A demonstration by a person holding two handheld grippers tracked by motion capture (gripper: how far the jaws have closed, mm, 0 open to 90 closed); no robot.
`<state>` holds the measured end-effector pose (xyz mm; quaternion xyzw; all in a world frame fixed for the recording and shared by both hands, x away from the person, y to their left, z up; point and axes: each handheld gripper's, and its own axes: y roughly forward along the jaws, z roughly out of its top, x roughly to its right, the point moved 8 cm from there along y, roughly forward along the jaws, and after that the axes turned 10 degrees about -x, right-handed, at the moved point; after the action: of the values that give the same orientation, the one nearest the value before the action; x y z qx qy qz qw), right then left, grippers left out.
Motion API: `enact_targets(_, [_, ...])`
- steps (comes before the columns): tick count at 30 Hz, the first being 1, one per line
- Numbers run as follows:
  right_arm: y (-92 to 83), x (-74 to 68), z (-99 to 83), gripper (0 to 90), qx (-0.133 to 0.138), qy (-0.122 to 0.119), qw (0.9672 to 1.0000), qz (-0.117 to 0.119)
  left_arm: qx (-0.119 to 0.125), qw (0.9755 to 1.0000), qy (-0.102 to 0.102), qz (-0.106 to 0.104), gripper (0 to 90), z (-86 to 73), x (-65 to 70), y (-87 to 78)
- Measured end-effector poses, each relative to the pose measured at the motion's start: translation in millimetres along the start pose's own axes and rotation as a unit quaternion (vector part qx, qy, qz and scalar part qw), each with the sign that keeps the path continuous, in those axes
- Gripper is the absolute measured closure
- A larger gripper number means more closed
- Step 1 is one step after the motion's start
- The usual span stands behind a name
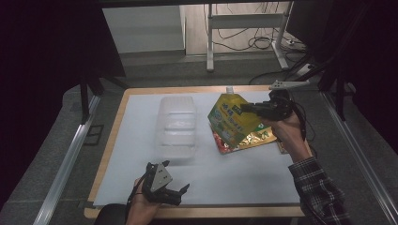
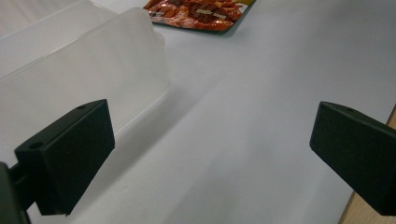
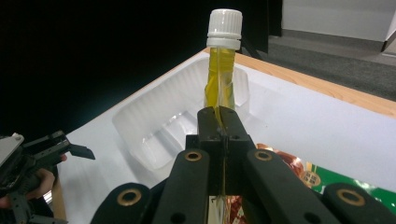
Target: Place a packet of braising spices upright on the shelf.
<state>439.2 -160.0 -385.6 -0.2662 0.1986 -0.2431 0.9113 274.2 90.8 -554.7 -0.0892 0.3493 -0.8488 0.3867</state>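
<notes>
On white table (image 1: 263, 183), clear tray (image 1: 177, 126), dim room behind

Dim room w/ dark surroundings; light is falling mostly on a table (image 1: 141, 187) w/ a white top and a light wood edge. Grey floor (image 1: 42, 154) is lying around it, and metal rails (image 1: 65, 164) are running along both sides. Black drapes (image 1: 51, 42) are hanging at left and right. Beyond the far edge, a pale wall panel (image 1: 141, 28) is standing beside a white metal frame (image 1: 244, 23), w/ black cables (image 1: 244, 42) lying tangled on the floor under it.
</notes>
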Motion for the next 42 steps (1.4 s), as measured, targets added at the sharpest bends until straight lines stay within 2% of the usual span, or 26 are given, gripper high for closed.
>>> enact_targets(12, [15.1,5.7,21.5,88.9,0.004,-0.006,1.0000,0.005,-0.004,1.0000,-0.002,0.005,0.0,-4.6,-1.1,-5.5])
enact_targets(21, [30.3,11.7,38.1,88.9,0.009,-0.014,0.9998,0.005,0.012,0.9997,-0.014,0.014,0.0,-3.9,-5.4,-13.3])
enact_targets(24, [37.3,13.4,43.8,88.9,0.007,-0.019,0.9998,0.006,0.009,0.9997,-0.014,0.016,0.0,-4.9,-6.7,-12.9])
enact_targets(42, [72.1,21.9,75.2,88.9,0.018,-0.024,0.9993,0.022,0.007,0.9998,-0.019,0.009,0.2,-4.6,-5.6,-11.5])
